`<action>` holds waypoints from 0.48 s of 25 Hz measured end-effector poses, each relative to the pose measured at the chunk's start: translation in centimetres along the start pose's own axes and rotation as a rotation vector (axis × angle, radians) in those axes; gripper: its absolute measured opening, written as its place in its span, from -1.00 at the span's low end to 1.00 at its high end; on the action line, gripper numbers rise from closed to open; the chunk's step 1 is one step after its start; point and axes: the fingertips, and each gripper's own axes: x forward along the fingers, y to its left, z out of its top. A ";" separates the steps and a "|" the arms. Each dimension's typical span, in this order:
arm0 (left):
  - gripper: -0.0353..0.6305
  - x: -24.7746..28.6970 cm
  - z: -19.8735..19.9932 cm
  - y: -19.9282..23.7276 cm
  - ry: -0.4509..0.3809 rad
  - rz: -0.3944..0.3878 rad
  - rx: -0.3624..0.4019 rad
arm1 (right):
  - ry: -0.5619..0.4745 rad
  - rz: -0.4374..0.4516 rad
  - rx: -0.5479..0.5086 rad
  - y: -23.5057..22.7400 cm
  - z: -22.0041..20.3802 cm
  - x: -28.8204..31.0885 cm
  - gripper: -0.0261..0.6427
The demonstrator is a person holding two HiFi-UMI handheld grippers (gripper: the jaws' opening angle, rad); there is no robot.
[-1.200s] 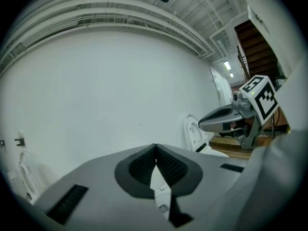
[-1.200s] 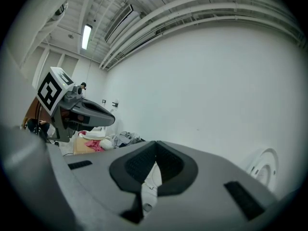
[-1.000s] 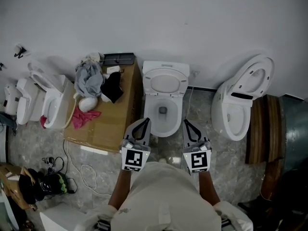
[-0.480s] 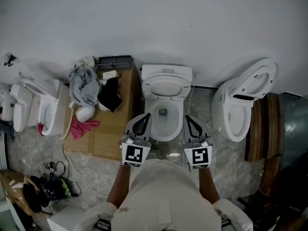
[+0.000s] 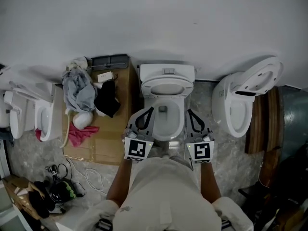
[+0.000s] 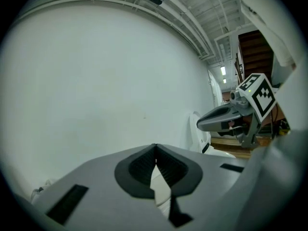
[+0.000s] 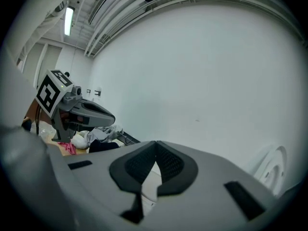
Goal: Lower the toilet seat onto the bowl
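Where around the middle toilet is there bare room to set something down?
Bare: the near half of the cardboard, between the pink cloth and the left tool; the floor strip between the middle toilet and the right toilet. Crowded: its far end, heaped with clothes.

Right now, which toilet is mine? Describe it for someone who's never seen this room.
Against the white wall, find the cardboard strewn with clothes. The middle toilet stands just right of it. Unlike its neighbours, it sits between the left tool and right tool.
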 end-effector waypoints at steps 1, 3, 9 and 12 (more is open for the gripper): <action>-0.85 0.6 -0.3 0.3 0.001 -0.004 -0.002 | 0.006 -0.001 -0.007 -0.2 -0.2 0.7 -0.90; -0.85 1.7 -0.9 0.7 0.003 -0.014 -0.003 | 0.017 -0.006 -0.016 -0.6 -0.7 1.8 -0.90; -0.85 4.7 -3.1 1.8 0.011 -0.021 0.001 | 0.054 -0.017 -0.063 -1.9 -3.5 4.8 -0.89; -0.85 6.0 -4.6 2.1 0.023 -0.011 0.009 | 0.075 0.001 -0.078 -2.4 -4.8 5.9 -0.89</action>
